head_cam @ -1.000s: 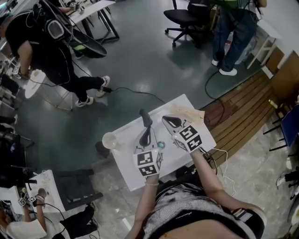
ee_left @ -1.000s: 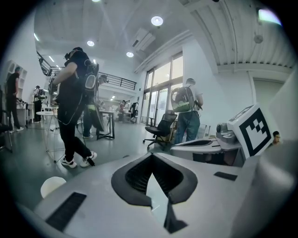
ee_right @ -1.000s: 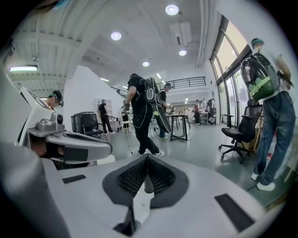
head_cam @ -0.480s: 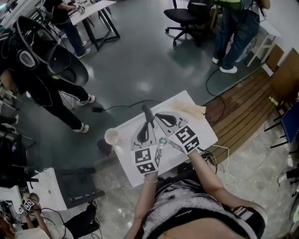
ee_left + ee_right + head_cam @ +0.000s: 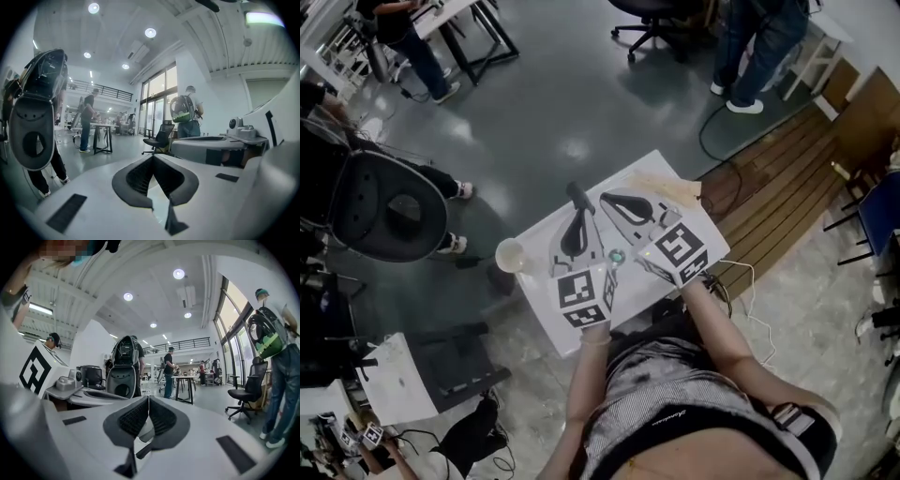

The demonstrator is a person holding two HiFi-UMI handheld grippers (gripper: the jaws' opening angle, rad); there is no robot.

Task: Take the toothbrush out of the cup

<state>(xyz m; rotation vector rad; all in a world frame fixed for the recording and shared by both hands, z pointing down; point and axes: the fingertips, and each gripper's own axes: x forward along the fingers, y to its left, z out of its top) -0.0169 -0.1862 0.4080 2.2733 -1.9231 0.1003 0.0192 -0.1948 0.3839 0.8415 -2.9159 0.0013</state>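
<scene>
A white cup (image 5: 510,254) stands at the left edge of the small white table (image 5: 536,298) in the head view. I cannot make out a toothbrush in any view. Both grippers are held high above the table, side by side and pointing away from me. My left gripper (image 5: 573,199) has its dark pads pressed together (image 5: 152,158) with nothing between them. My right gripper (image 5: 611,200) is likewise shut and empty (image 5: 148,399). Each gripper view looks out level across the room, with the other gripper's body at its side.
A beige crumpled thing (image 5: 670,190) lies at the table's far right corner. A person with a large black bag (image 5: 389,211) stands left of the table. A wooden slatted platform (image 5: 773,202) and a cable lie to the right. An office chair and a standing person (image 5: 759,37) are farther off.
Both grippers have risen above the table, still shut. The person with the black bag has come closer at the left, and the head view has shifted slightly.
</scene>
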